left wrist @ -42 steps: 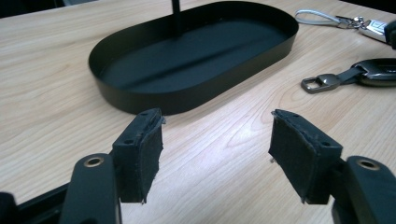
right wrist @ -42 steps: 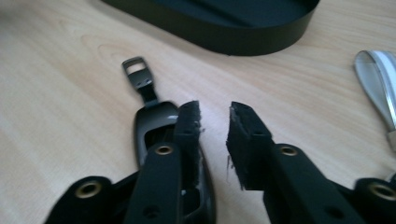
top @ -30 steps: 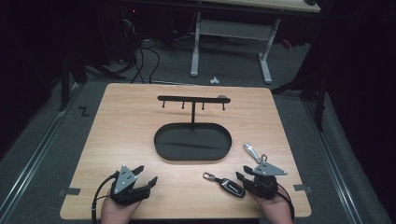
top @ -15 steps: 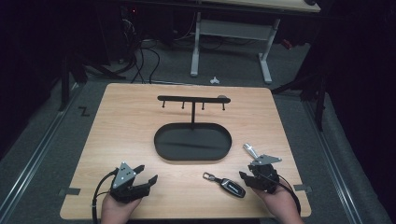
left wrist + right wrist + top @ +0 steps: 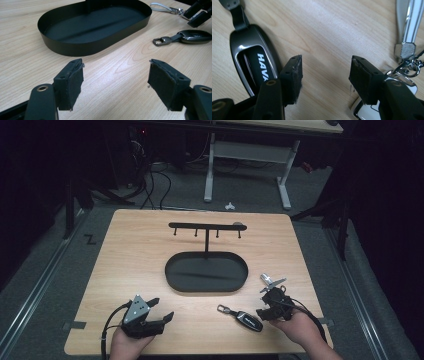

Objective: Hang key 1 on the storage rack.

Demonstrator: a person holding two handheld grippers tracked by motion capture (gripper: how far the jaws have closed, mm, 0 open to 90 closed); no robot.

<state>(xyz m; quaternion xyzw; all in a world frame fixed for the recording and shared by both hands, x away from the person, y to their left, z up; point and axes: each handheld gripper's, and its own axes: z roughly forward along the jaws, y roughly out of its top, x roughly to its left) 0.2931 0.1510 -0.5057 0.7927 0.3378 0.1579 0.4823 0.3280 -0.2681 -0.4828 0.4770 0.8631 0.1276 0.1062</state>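
High view, near edge of the light wooden table (image 5: 130,245): left gripper (image 5: 162,310) rests low, jaws spread wide, nothing between them; they have just been opening. Right gripper (image 5: 262,303) sits at the near right, jaws parted about midway and also just opening, bare wood between the pads. Just left of it lies the dark oval car key fob with a metal loop (image 5: 248,320), flat on the table. Right gripper view puts that fob (image 5: 253,62) beside the left jaw, and a second white-and-chrome key on a silver strap (image 5: 409,27) partly under the right jaw. Farther off: the black oval metal tray (image 5: 206,271), then its post with a black hook bar (image 5: 207,226) carrying 4 pegs.

Risk, as judged: 2 keys flank the open jaws, so closing here could pinch wood, nudge a fob away, or snag the strap.
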